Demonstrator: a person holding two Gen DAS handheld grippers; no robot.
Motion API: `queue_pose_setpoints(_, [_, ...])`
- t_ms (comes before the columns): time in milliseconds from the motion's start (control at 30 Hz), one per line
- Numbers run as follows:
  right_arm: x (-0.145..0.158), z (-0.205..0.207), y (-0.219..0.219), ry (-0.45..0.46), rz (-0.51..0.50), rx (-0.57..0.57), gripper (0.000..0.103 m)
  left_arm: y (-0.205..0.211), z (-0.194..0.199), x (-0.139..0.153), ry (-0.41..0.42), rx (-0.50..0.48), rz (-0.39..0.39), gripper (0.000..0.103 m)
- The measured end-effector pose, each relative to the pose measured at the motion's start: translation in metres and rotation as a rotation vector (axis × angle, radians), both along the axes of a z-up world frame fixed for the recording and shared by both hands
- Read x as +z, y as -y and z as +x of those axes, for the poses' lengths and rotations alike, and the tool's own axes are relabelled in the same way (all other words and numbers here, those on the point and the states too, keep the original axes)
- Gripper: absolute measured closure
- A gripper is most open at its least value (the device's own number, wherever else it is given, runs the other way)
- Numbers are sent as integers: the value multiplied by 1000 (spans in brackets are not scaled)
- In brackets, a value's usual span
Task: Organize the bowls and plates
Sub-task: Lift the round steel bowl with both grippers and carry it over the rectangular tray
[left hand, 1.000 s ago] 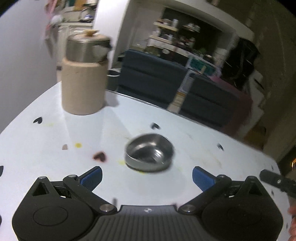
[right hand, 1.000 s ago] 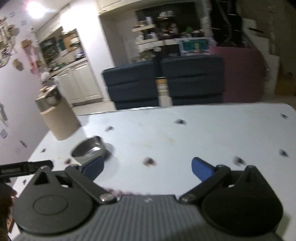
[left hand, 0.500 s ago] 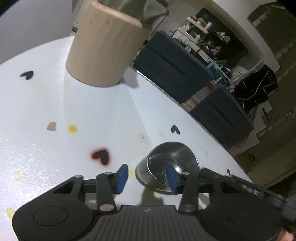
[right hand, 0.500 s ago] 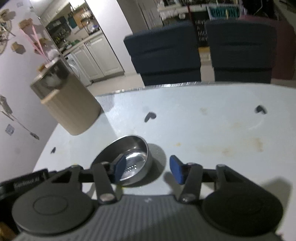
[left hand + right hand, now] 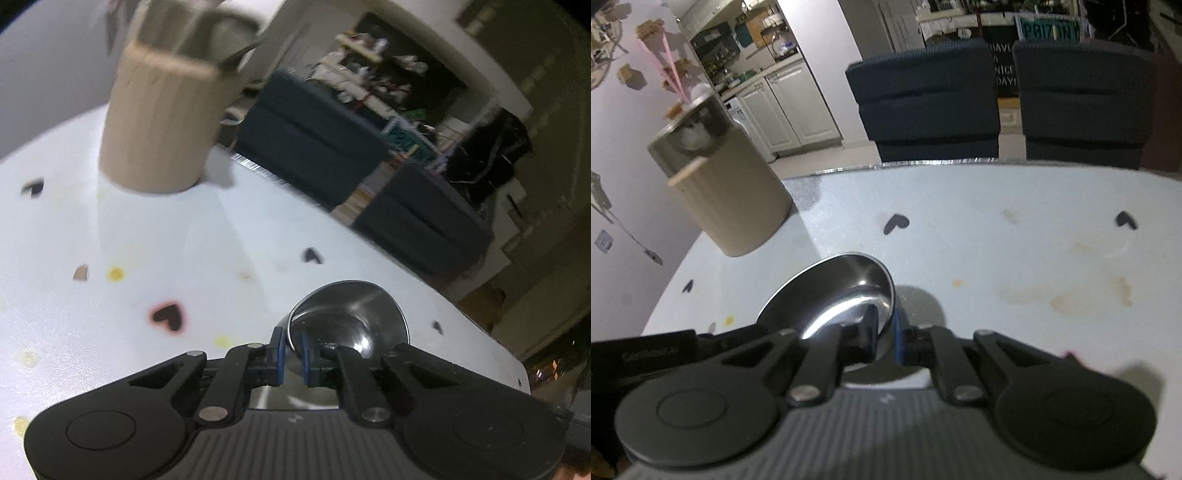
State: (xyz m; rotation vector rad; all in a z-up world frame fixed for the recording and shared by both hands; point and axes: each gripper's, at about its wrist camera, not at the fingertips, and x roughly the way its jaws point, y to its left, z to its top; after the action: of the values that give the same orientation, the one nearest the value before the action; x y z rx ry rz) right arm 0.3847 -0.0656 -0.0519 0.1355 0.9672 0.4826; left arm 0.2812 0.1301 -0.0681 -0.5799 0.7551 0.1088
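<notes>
1. A tan canister (image 5: pixel 159 129) stands at the far left of the white tabletop (image 5: pixel 110 229).
2. The left hand-held gripper (image 5: pixel 291 354) is closing on the near rim of a steel bowl (image 5: pixel 354 317).
3. The right hand-held gripper (image 5: pixel 886 332) is closing on the same bowl's (image 5: pixel 842 288) opposite rim; the bowl sits tilted at the tabletop's (image 5: pixel 997 240) near middle.

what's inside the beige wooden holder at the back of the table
A steel vessel sticks up out of the beige wooden holder. Its lower part and the holder's inside are covered by the wall.
</notes>
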Motion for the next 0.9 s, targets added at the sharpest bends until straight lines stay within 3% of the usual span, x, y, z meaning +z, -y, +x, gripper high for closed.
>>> queue_pose_setpoints(100, [23,-20,20,33,-1,-8,92,27,-17,23,30,-44,32,94])
queue_pose_setpoints(267, [62,-61,77,69,-5,-50,92,77,-51,52,83,-126,5,94])
queue_pose_setpoints(433, [86,-107,137,104,-25,-92,92,130,-83,63,111,-214,-5,94])
queue_pose_setpoints(667, [91,-168,211,126,-49,-173,92,196,-110,59,115,-330,-27,94])
queue_pose_setpoints(900, [74,-203,272,99,-81,-272,92,251,-118,29,66,-432,-60,94])
